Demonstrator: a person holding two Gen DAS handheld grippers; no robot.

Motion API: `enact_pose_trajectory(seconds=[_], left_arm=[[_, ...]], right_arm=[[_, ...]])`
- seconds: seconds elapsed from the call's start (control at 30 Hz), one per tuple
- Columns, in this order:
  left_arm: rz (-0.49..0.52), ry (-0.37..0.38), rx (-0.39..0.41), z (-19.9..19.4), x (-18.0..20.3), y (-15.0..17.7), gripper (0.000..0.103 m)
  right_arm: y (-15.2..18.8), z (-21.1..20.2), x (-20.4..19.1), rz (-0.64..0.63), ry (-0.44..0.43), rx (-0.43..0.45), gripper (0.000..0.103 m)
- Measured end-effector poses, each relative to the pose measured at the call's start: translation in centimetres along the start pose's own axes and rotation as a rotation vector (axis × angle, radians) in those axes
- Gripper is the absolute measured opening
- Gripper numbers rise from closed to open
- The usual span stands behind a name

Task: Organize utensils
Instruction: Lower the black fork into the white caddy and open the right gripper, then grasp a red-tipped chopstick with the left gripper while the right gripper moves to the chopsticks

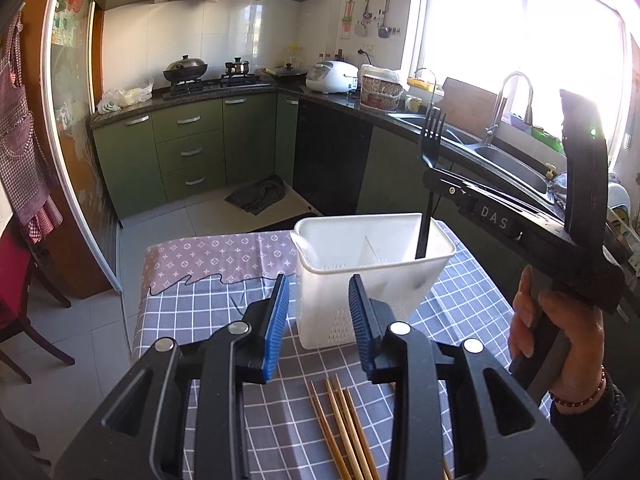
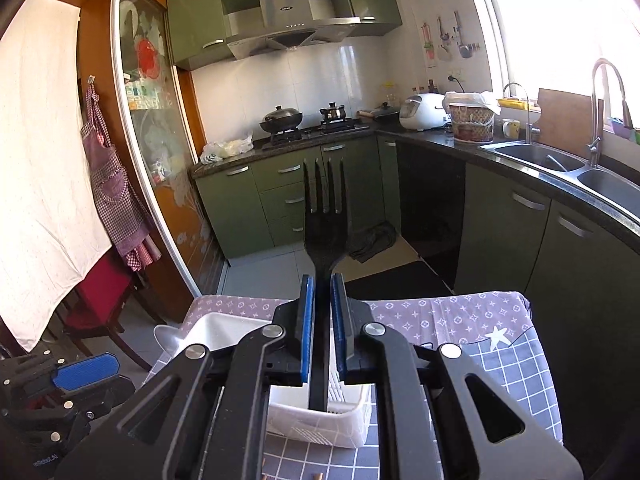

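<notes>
Tabletop (image 1: pixel 208 292), draped in a grey checked cloth, carries the white utensil caddy (image 1: pixel 372 280), a perforated tub split by an inner divider into compartments. In the left wrist view the caddy stands directly ahead of the left claw (image 1: pixel 319 312), whose blue pads are spread with nothing between them; its near wall shows through the gap, and whether either pad touches it cannot be told.

Right claw (image 2: pixel 323 334), seen in its own view, pinches the black fork (image 2: pixel 325 216) by the handle just below the head. The fork's long axis stands upright, tines pointing up and handle end pointing down into the caddy's right-hand compartment, as the left wrist view shows (image 1: pixel 430 148). Whether the handle tip has reached the floor of the compartment is hidden by the caddy wall.

Wooden chopsticks (image 1: pixel 340 428) lie flat on the cloth below the left claw, their long axes running roughly toward the caddy. Judged from this layout, the fork is ready for release, and the chopsticks lie nearer the left claw than the right.
</notes>
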State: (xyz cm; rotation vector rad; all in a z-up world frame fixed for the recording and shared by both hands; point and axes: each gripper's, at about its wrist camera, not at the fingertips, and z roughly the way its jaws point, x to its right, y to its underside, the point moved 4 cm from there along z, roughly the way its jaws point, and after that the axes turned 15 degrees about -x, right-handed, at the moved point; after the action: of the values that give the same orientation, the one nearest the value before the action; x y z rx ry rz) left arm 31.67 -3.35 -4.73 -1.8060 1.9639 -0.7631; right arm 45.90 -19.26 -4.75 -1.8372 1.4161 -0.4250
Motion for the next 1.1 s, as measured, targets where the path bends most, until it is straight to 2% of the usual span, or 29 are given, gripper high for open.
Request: enact_pose_trajectory(seconds=[0.07,0.27,0.4,0.57,0.7,0.8,1.1], left_arm=[[-0.003,0.001,-0.018,-0.1,0.1,0.4,0.03],[-0.008,-0.017,-0.074,-0.5,0.3,2.0,0.03],[-0.037,-0.016,-0.186,0.5,0.3,3.8,0.03],[-0.06,-0.014,-0.369,3.7,0.6,6.8,0.03],[-0.088,-0.004,-0.505,6.7,0.6,8.6,0.03],[-0.093,-0.017,-0.575,8.7,0.8,9.5,0.025],[-0.117,-0.052,-0.682,12.2,0.5,10.3,0.02]], right_arm=[[1.0,-0.3,-0.3,-0.006,0.005,-0.012,0.018],[2.5,-2.6,0.3,0.006,-0.007,-0.026,0.018],[4.3,-5.9,1.0,0.002,-0.009,-0.037,0.018],[8.1,-7.7,2.4,0.001,-0.017,-0.147,0.018],[11.3,-7.0,3.8,0.002,-0.016,-0.262,0.018],[13.5,-6.1,4.3,-0.001,-0.01,-0.318,0.018],[16.0,-4.0,4.7,-0.007,-0.029,-0.42,0.018]])
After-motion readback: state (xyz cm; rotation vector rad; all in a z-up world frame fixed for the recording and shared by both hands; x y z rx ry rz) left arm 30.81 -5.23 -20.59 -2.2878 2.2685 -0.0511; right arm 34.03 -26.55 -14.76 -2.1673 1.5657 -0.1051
